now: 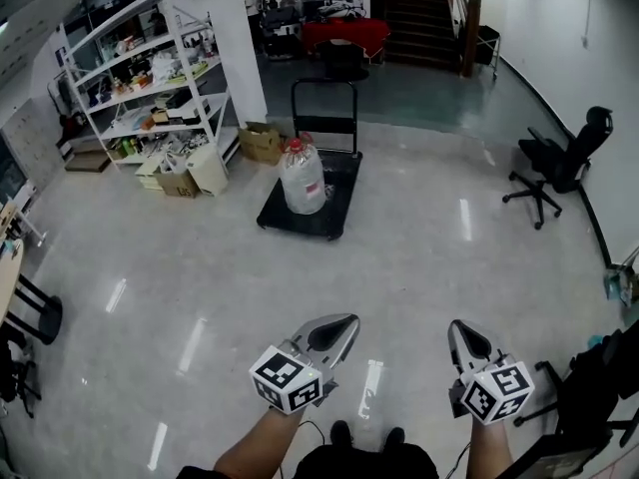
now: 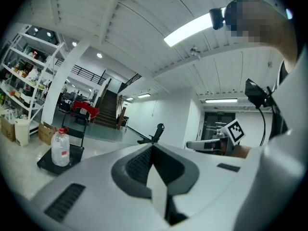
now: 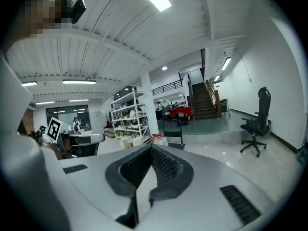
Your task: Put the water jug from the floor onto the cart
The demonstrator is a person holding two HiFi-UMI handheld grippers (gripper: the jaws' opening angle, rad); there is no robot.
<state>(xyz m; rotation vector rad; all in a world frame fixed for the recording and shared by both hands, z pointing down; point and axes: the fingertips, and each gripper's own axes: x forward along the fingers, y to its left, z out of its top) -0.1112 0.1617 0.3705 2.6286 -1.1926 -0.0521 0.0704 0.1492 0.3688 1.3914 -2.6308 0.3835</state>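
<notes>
A white shelf (image 1: 150, 78) stands at the far left, with cardboard boxes (image 1: 182, 180) at its foot. Right of it, the water jug (image 1: 302, 178) stands upright, red cap up, on the black deck of the cart (image 1: 334, 218). It is well apart from both pairs of fingers, ahead of them across the floor (image 1: 200, 277).

The left gripper (image 1: 344, 325) is held low in front of the person on a bare forearm, roughly level. Its 2 fingers are pressed together with nothing between them. In the left gripper view the jug sits far off to the left of the fingertips.

The right gripper (image 1: 459, 329) is held beside it, tipped slightly downward. Its fingers are also closed and empty.

A black office chair (image 1: 559, 158) stands at the far right.
</notes>
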